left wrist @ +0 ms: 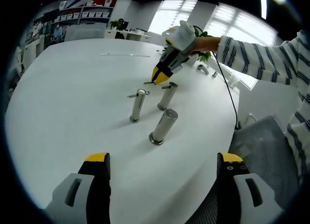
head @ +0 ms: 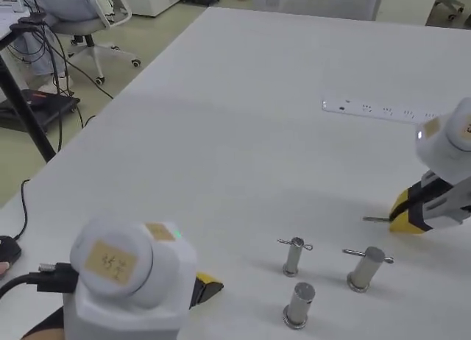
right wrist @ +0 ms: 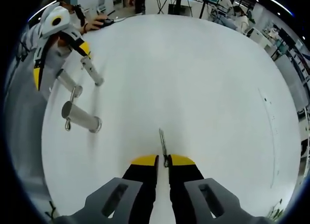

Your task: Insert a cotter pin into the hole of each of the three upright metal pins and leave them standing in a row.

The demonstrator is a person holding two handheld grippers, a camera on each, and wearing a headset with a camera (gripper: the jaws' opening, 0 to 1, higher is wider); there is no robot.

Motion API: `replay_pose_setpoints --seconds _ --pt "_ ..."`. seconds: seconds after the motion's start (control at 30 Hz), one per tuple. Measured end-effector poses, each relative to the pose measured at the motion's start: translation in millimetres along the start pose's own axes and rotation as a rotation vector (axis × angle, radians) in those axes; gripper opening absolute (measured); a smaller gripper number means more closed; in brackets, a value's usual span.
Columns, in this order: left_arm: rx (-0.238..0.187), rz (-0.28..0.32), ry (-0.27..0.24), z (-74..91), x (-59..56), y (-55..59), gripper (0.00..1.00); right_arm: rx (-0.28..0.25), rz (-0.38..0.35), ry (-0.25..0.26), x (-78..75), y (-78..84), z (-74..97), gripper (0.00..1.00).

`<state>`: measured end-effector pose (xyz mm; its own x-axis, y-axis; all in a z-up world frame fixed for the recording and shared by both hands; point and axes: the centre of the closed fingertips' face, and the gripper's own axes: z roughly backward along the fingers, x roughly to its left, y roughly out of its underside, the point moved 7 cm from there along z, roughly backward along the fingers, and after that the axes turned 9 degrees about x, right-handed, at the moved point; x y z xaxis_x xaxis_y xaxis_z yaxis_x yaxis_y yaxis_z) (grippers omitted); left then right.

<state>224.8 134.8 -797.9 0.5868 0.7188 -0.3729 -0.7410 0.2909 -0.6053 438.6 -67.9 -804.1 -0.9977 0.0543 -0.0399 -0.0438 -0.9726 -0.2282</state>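
- Head view: right tool (head: 401,216) clenched on a cotter pin (head: 375,219). Bare metal pin (head: 299,305) stands nearest on the tabletop (head: 221,134), two pinned metal pins (head: 293,256) behind it.
- Left gripper view: left tool (left wrist: 163,158) released, empty. Nothing steadies the bare metal pin, so a skewed push could topple it.
- Right gripper view: the pinch is at the cotter pin's end, hidden in head view. It may swivel.

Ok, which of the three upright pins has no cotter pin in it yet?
The front pin, lowest in the head view: its top is bare. The back-left pin and back-right pin each have one fitted.
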Motion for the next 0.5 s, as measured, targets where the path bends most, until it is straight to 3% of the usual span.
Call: replay_pose_setpoints --seconds 0.27,0.5 --pt "0.000 -0.002 0.005 -2.0 -2.3 -0.9 0.90 0.042 0.036 0.024 3.5 -4.1 -1.3 0.05" --pt "-0.006 -0.005 -0.006 -1.0 -3.1 -1.2 0.89 0.037 0.029 0.045 3.7 -2.9 -0.5 0.04"
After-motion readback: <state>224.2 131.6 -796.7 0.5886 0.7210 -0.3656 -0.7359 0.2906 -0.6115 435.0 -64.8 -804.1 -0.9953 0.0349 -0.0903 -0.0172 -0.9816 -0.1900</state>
